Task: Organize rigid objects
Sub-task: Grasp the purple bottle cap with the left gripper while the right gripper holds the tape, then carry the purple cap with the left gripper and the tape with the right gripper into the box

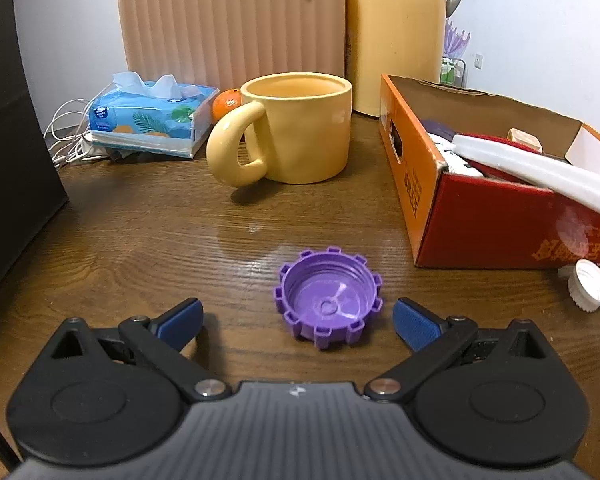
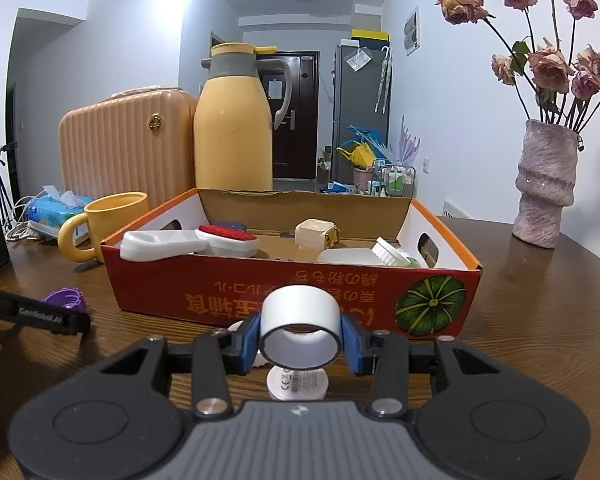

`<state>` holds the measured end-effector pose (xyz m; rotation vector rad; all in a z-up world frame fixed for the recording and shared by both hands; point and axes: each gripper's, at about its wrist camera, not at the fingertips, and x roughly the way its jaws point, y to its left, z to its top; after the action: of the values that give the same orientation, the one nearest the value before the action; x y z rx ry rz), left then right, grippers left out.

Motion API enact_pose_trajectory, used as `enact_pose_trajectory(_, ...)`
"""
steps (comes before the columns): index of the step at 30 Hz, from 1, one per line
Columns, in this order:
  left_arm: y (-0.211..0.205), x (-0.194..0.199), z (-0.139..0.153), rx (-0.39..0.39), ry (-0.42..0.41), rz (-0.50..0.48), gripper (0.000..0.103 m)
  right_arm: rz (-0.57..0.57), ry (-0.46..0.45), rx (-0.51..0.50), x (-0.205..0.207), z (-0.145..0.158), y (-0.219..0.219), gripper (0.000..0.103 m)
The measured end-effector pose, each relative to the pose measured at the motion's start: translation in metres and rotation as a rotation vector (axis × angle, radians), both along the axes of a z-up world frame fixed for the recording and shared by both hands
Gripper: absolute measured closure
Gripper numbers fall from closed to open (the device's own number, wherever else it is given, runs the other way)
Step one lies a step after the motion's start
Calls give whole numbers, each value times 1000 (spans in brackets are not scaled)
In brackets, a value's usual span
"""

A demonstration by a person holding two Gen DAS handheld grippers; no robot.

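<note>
Jaws on my left gripper (image 1: 298,322) stand released, flanking a purple ribbed plastic bottle cap (image 1: 327,297) lying open-side up on the dark wood-grain bench (image 1: 160,232). Only the right wrist view shows my right gripper (image 2: 300,340) clenched on a white cylindrical tape roll (image 2: 300,326), held above a small white round disc (image 2: 298,383), just before the red-and-orange cardboard box (image 2: 292,292). Yellow ceramic mug (image 1: 300,128) stands beyond the cap, left of the box.
</note>
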<state>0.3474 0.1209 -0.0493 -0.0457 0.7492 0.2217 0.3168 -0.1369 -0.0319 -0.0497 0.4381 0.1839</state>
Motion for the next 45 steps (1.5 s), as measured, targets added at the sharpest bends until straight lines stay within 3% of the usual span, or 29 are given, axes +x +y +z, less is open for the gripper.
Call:
enact_pose_trajectory(2, 1, 4, -1, -6, -1, 2, 0, -1, -4, 0, -1, 1, -1, 62)
enact_pose_trajectory(5, 1, 7, -1, -9, -3, -7, 10, -1, -7, 7, -2, 2, -3, 62)
enact_pose_trajectory(8, 1, 8, 0, -23, -13, -29, 13, 4, -10, 11, -2, 3, -3, 62)
enact_pose_trajectory(11, -1, 7, -1, -17, -20, -35, 25, 8, -12, 11, -3, 3, -2, 62)
enact_pose_trajectory(13, -1, 7, 0, -21, -26, -37, 45, 9, -13, 9, -3, 3, -2, 62)
enact_pose_trajectory(14, -1, 6, 1, -21, -31, -39, 49, 9, -12, 8, -3, 3, -2, 62)
enact_pose_trajectory(27, -4, -10, 14, -23, -93, -37, 49, 22, -28, 8, -7, 4, -1, 62)
enact_pose_trajectory(45, -31, -66, 57, -44, -304, 21, 49, 27, -80, 48, -17, 16, -9, 62)
